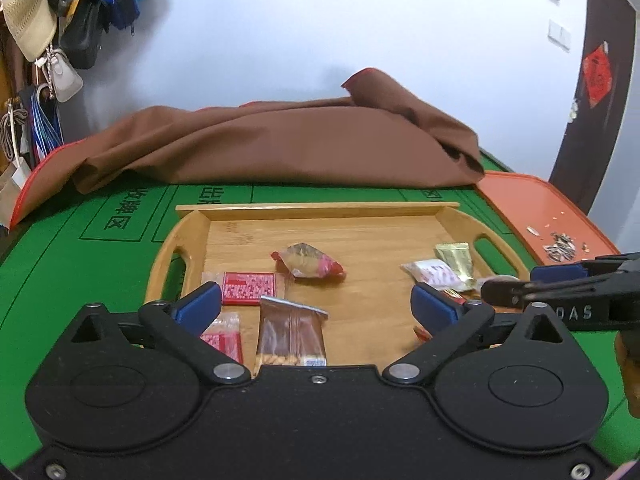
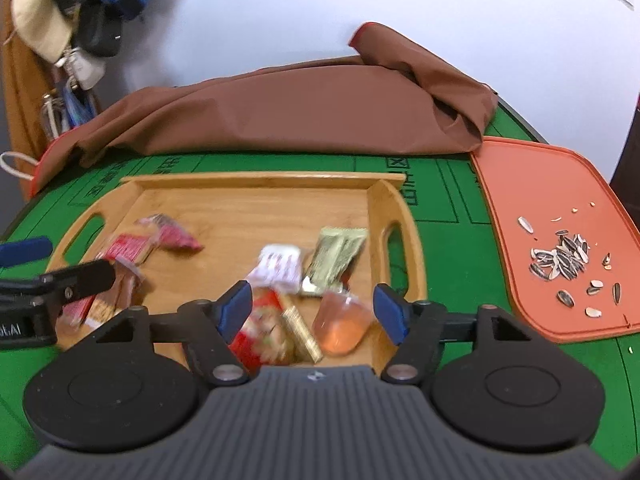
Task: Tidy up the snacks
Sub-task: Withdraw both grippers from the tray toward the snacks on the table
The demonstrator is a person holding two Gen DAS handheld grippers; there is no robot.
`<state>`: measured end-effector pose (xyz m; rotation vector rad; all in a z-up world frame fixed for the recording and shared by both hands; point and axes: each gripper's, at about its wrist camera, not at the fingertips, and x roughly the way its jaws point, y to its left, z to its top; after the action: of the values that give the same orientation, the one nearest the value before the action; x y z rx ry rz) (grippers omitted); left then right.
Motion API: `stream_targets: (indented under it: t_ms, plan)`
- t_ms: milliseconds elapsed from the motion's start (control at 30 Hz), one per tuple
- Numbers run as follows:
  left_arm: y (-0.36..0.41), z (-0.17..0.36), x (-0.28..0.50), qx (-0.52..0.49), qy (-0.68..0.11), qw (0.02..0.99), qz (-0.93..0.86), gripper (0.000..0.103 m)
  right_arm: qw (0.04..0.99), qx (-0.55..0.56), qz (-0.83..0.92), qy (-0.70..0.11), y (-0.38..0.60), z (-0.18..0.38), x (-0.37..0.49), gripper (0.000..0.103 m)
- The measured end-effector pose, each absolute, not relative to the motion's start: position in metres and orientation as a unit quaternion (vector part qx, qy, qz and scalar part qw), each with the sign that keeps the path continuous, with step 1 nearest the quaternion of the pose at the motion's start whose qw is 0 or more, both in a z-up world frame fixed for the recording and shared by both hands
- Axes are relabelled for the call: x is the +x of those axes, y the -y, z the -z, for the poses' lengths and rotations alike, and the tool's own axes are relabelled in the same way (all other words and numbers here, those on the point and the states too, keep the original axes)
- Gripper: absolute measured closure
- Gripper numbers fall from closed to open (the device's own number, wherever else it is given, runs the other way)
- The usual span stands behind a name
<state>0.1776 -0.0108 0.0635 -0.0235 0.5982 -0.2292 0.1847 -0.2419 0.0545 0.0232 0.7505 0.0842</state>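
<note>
- At the far left, bags and a straw hat (image 1: 28, 8) hang by the white wall.
- A brown cloth (image 1: 280, 144) lies in a heap along the back of the green table (image 1: 80, 264), behind the wooden tray (image 1: 320, 210).
- The wooden tray sits in the middle of the table, and all the wrapped snacks are inside it.
- The left gripper (image 1: 318, 304) is above the near left part of the tray. Its jaws are wide apart and they hold nothing; the pads do not touch any snack.
- Under and between its fingers lie a red square packet (image 1: 249, 288), a second red packet (image 1: 224, 338) near the left finger, and a clear pack of biscuit sticks (image 1: 290, 336).
- A candy in a clear and red wrapper (image 1: 308, 261) lies in the middle of the tray.
- Further right are a white packet (image 2: 278, 268) and a gold packet (image 2: 336, 258), touching each other.
- The right gripper (image 2: 316, 310) is above the near right corner of the tray. Its jaws are partly open and empty.
- Below it lie a red snack bag (image 2: 262, 334), a thin gold stick (image 2: 302, 334) and an orange jelly cup (image 2: 344, 324); this part is blurred.
- At the right an orange board (image 2: 540, 184) lies on the table with sunflower seeds (image 2: 564, 260) on it.
</note>
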Motion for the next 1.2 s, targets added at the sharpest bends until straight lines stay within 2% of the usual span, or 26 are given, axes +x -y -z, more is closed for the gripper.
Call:
stream_targets:
  t_ms: [200, 700, 1200]
  plan:
    - [0.003, -0.065, 0.148, -0.008, -0.278, 0.953, 0.122, 0.0, 0.934, -0.017, -0.068, -0.351, 0.225, -0.058, 0.154, 0.019]
    - [-0.01, -0.049, 0.091, 0.002, -0.266, 0.954, 0.138, 0.0, 0.929, -0.032, -0.116, -0.349, 0.205, -0.047, 0.111, 0.016]
    - [-0.015, -0.025, 0.085, 0.003, -0.298, 0.945, 0.138, 0.0, 0.922, -0.036, -0.113, -0.37, 0.208, -0.029, 0.102, 0.015]
